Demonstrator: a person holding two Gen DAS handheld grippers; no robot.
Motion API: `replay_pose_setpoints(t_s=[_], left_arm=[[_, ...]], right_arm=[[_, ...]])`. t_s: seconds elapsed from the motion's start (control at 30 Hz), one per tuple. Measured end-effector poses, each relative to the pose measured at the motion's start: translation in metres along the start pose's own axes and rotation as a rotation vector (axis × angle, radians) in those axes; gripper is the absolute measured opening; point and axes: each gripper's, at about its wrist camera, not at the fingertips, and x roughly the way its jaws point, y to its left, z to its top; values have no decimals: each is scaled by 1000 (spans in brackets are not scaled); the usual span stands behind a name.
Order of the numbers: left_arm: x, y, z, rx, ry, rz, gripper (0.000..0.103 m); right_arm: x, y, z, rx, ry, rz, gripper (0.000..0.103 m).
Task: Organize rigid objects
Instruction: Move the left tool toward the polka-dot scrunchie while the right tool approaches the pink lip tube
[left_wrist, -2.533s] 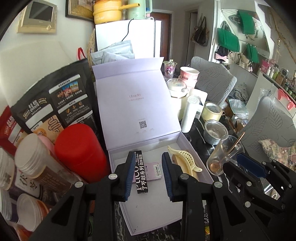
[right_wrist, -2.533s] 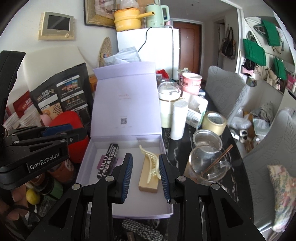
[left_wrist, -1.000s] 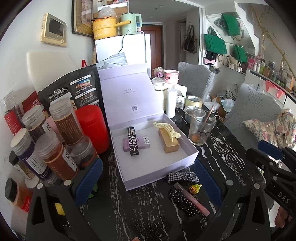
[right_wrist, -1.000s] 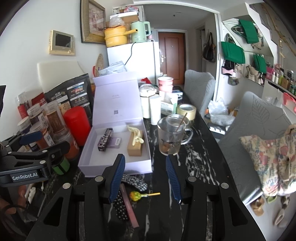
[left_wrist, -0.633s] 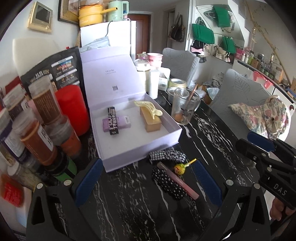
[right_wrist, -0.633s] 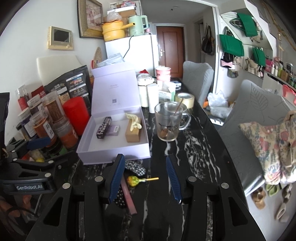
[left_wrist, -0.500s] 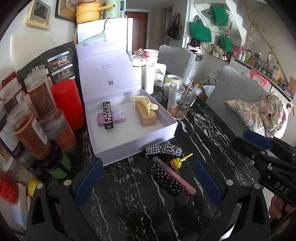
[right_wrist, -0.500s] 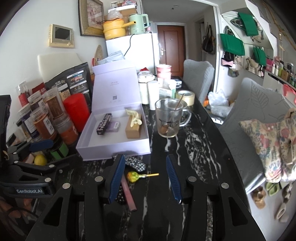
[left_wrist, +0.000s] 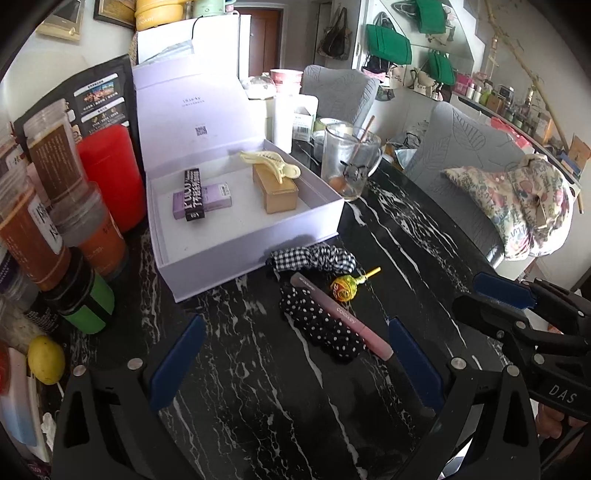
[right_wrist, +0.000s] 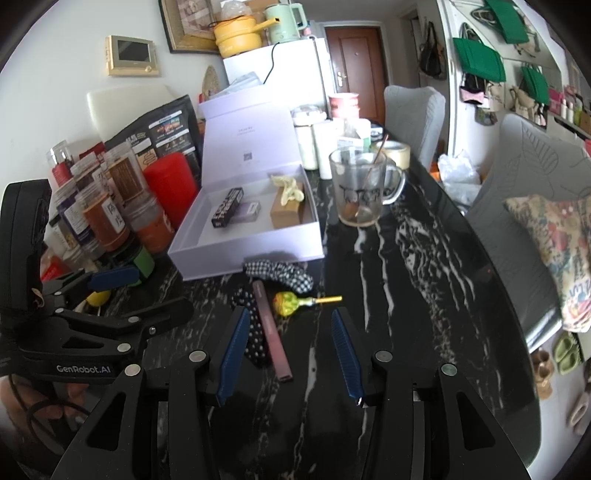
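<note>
An open lavender box (left_wrist: 236, 254) (right_wrist: 236, 254) stands on the black marble table. It holds a black tube carton (left_wrist: 192, 194) across a purple carton, and a tan box (left_wrist: 275, 190) with a yellow hair claw (left_wrist: 269, 164) on top. In front of the box lie a checked scrunchie (right_wrist: 280, 273), a dotted scrunchie (left_wrist: 321, 325), a pink tube (left_wrist: 340, 317) (right_wrist: 271, 339) and a lollipop (left_wrist: 343, 288) (right_wrist: 286, 303). My left gripper (left_wrist: 295, 322) hangs wide open above these items. My right gripper (right_wrist: 289, 313) is open too, with the pink tube's near end seen between its fingers but not touched.
Spice jars (left_wrist: 40, 221), a red canister (left_wrist: 110, 173), a green-banded jar (left_wrist: 86, 306) and a lemon (left_wrist: 46, 360) crowd the left side. A glass mug (right_wrist: 364, 192) with a stick stands right of the box. Grey chairs (right_wrist: 517, 206) flank the table's right edge.
Both grippers have drawn back from the box and come down toward the table. The scrunchies, pink tube and lollipop now look larger and closer. The left jaws stand far wider than 2.5 seconds ago.
</note>
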Motion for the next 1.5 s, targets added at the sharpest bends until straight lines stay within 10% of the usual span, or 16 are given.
replay_pose_setpoints(t_s=[0.53, 1.5], left_arm=[[55, -17, -17, 13, 97, -54, 101], [68, 68, -28, -133, 127, 140, 101]], right_arm=[[31, -30, -26, 71, 97, -6, 46], [76, -13, -23, 30, 182, 49, 46]])
